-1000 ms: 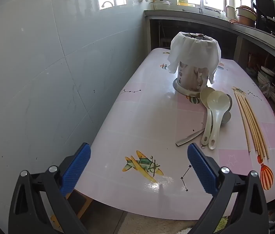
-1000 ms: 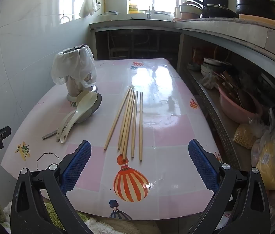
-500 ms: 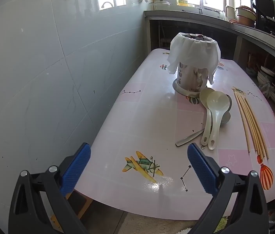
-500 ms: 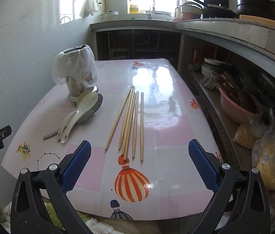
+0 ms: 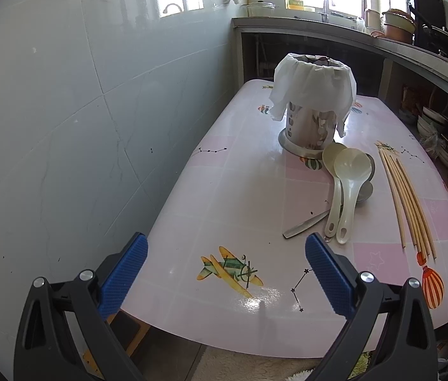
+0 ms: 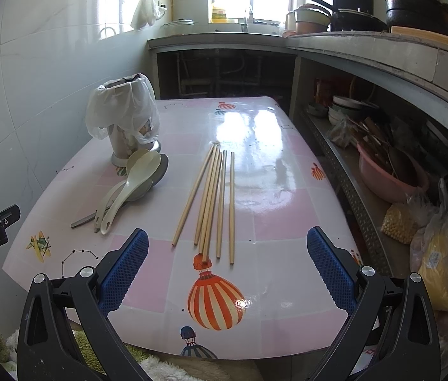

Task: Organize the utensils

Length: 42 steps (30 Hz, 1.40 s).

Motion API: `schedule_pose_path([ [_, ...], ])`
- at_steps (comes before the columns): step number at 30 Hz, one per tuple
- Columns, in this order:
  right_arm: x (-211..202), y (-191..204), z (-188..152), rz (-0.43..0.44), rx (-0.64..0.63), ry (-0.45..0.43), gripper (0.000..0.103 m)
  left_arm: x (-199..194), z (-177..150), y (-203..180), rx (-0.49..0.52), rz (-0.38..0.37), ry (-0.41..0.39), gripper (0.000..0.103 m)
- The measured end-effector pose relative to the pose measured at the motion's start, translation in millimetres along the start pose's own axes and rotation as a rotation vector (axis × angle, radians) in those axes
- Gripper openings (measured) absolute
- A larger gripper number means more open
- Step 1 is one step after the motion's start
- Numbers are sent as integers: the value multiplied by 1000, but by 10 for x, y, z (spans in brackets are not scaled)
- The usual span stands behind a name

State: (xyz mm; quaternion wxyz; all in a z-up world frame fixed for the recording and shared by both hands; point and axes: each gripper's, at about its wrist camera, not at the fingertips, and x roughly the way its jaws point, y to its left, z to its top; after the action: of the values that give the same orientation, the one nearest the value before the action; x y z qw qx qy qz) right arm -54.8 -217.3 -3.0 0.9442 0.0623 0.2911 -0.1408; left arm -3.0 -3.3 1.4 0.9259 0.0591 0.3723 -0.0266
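A metal utensil holder (image 5: 309, 127) (image 6: 122, 146) lined with a white plastic bag stands at the back left of the pink table (image 5: 240, 190) (image 6: 271, 209). Just in front of it lie cream plastic spoons (image 5: 348, 187) (image 6: 128, 187) stacked over metal ones. Several bamboo chopsticks (image 5: 405, 197) (image 6: 214, 200) lie side by side to the right of the spoons. My left gripper (image 5: 225, 273) hovers open over the table's near left corner, short of the spoon handles. My right gripper (image 6: 227, 265) is open, just short of the chopsticks' near ends. Neither holds anything.
A tiled wall (image 5: 65, 127) runs along the table's left side. A concrete counter (image 6: 367, 50) with pots wraps the back and right; its lower shelf holds bowls, a pink basin (image 6: 389, 177) and yellow bags (image 6: 440, 266). A rug (image 6: 65, 349) lies below the near edge.
The right gripper has crept slightly forward toward the chopsticks. The left gripper has stayed still.
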Motion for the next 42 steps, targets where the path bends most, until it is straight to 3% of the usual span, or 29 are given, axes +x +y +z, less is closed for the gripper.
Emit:
schedule_pose_path([
  [42,-24,37,30,1,-2,1,95,-43,-20,-46,10,-9,4,97],
])
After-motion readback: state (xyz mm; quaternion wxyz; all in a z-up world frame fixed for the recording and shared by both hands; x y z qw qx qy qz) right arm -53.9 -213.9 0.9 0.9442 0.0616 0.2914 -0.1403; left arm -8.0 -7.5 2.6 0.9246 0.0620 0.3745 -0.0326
